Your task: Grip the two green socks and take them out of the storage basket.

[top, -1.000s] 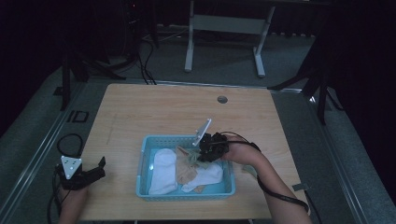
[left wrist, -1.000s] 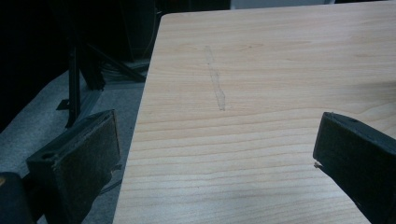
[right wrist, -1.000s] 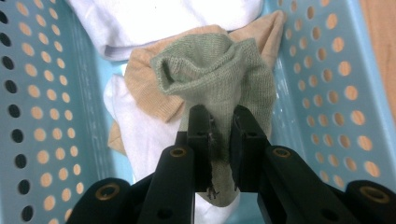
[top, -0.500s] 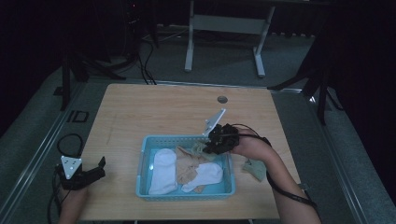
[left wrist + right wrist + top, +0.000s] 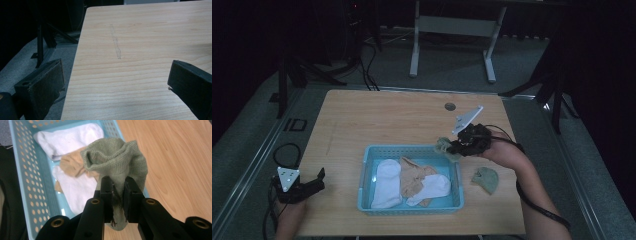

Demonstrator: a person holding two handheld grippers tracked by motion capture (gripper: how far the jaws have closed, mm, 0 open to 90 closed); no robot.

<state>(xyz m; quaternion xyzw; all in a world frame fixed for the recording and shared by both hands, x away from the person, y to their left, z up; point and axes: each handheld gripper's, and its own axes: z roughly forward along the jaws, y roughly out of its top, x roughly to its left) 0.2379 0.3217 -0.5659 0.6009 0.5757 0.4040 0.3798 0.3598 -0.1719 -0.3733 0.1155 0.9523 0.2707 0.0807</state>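
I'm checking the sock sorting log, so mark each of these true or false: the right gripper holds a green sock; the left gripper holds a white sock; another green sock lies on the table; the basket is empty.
1. The right gripper holds a green sock. True.
2. The left gripper holds a white sock. False: its fingers are open over bare table.
3. Another green sock lies on the table. True, right of the basket.
4. The basket is empty. False: white socks and a beige one lie inside.

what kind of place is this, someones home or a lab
Most likely a lab or recording room, not a home: a bare wooden table on a dark carpeted floor, cables trailing behind it, and metal stand legs beyond.
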